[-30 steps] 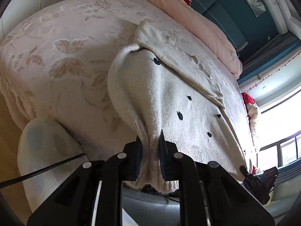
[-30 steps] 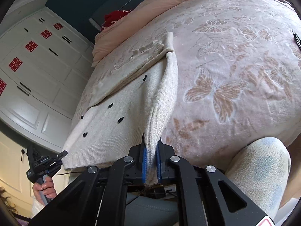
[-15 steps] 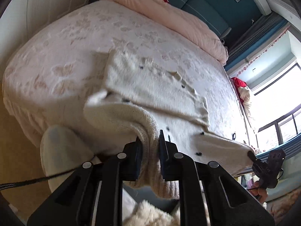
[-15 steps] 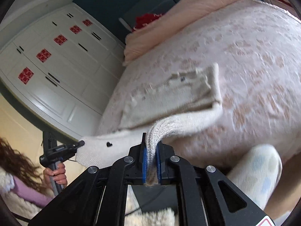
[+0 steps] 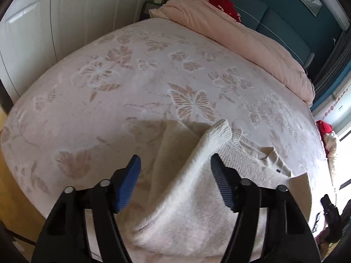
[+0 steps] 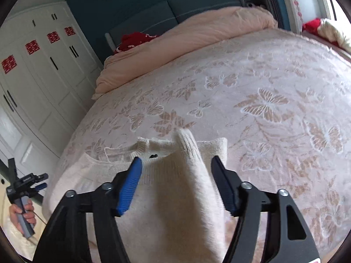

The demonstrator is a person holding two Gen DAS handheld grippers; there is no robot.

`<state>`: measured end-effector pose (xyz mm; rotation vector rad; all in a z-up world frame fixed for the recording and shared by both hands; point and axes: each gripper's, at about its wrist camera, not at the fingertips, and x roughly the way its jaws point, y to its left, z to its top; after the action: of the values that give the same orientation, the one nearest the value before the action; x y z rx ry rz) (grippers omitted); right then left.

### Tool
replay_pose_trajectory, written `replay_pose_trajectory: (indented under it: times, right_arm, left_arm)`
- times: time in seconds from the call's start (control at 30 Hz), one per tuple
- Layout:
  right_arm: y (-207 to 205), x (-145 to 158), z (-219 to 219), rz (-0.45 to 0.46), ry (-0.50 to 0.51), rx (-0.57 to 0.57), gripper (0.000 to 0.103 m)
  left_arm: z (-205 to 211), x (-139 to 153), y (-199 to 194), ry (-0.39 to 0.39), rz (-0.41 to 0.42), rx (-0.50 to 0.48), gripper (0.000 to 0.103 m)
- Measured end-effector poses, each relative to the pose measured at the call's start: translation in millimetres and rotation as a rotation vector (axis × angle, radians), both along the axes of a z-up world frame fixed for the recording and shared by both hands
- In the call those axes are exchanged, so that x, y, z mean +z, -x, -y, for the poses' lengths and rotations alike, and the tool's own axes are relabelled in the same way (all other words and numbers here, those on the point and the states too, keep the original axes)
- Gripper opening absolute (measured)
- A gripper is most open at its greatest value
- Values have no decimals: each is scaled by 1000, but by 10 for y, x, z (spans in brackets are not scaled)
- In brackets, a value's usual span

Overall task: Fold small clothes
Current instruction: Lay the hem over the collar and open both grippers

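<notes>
Both tools' jaws opening wide, left tool [image 5: 174, 167], right tool [image 6: 175, 166]; cream sweater [image 6: 175, 197] loose between, on butterfly bedspread [image 6: 263, 109]

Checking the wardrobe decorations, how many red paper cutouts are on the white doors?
4, in a row across the upper wardrobe doors. More may be hidden past the left edge.

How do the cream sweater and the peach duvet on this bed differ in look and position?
The cream sweater is a fuzzy knit with a ribbed collar; the peach duvet is smooth and plain. The sweater lies at the bed's near edge, right in front of both claws; the duvet is bunched along the far end by the dark headboard. The sweater looks much smaller than the duvet. Both rest on the butterfly bedspread.
</notes>
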<state>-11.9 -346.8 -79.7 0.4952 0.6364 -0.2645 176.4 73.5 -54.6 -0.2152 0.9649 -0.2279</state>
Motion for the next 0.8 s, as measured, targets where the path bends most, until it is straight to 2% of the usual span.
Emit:
replay_pose_trajectory:
  times: [0.07,0.17,0.3,0.37,0.4,0.43,0.47,0.5,0.53,0.6,0.7,0.73,0.8]
  right_arm:
    - [70,-46,-11,-22,29,-3,67]
    - [81,-233,31,-65,-1,3,67]
    - [-72,-457,145,-127,-35,-7,67]
    - [-189,-541,202,-141,-70,-7,67]
    - [-249,-579,237,-148,-83,-13,67]
    - [-305,-612,255,-152,-96,-11,67]
    - [-374,-662,284,-163,-120,0,49]
    - [-430,-698,289,-179,-145,14,25]
    - [-476,-715,290,-204,-172,27,7]
    - [-390,-492,246,-111,-180,39,7]
    - [-184,100,140,56,-112,53,7]
    - [-170,236,137,92,-89,53,7]
    - [-281,298,209,89,-64,42,7]
  left_arm:
    - [-2,-51,126,-52,26,-33,67]
    - [186,-150,128,-72,30,-93,70]
    - [518,-334,-165,-143,26,-106,71]
    - [605,-478,-352,-129,-23,-107,71]
    - [660,-568,-440,-121,-55,-117,67]
    - [720,-662,-512,-115,-95,-139,51]
    - [766,-747,-561,-120,-134,-159,33]
    - [798,-811,-585,-124,-169,-177,10]
    - [806,-821,-579,-117,-179,-183,9]
    - [750,-598,-465,-76,-110,-185,8]
    - [580,-52,-243,-1,29,-190,8]
    - [525,72,-230,18,46,-171,8]
    - [488,119,-343,1,34,-124,9]
